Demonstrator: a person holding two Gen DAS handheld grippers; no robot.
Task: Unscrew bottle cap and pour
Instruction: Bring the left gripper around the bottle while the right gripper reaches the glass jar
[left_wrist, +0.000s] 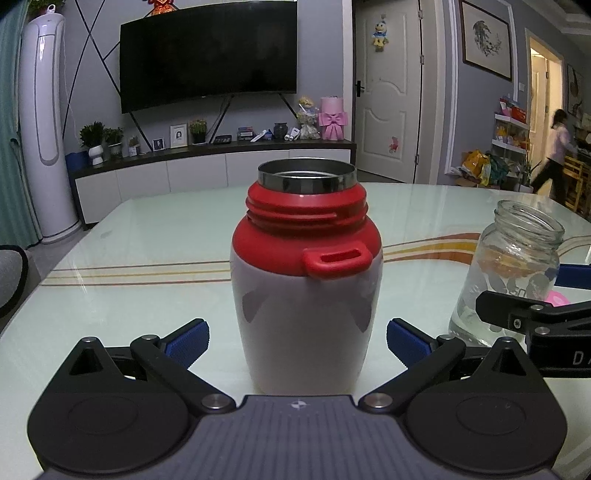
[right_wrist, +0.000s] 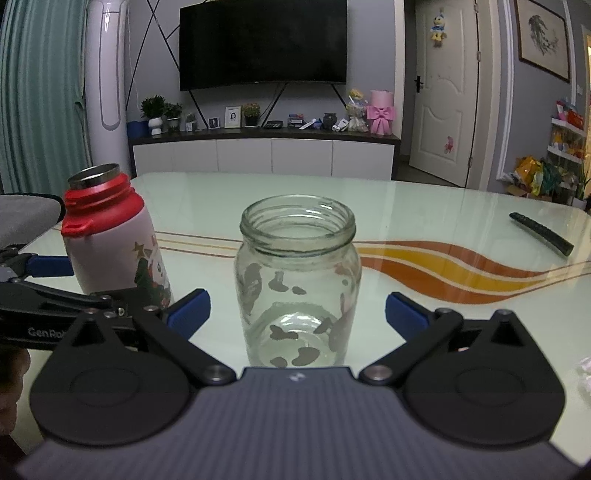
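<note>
Left wrist view: my left tongs (left_wrist: 297, 345) sit low in the frame, level with the table, their blue pads (left_wrist: 188, 341) spread apart on either side of the bottle (left_wrist: 301, 295) without touching it. The bottle stands upright at frame centre, white body, red collar with bare threads and a steel rim, its cap off. At the right edge the right tongs' arm shows white letters, only "DA" readable.

Right wrist view: my right tongs (right_wrist: 297, 314) are likewise level and spread wide, the glass jar (right_wrist: 297, 280) upright between the pads and clear of both. The jar is open-mouthed with grey patches printed on its glass; whether any liquid is in it I cannot tell. At lower left the left tongs' arm reads "GenRo", the rest hidden. The bottle stands at left of frame, near the jar, showing a cartoon print with a star.

Beyond the jar the glass table (right_wrist: 424, 206) runs bare to its far edge; a dark remote (right_wrist: 541, 233) lies at right.
</note>
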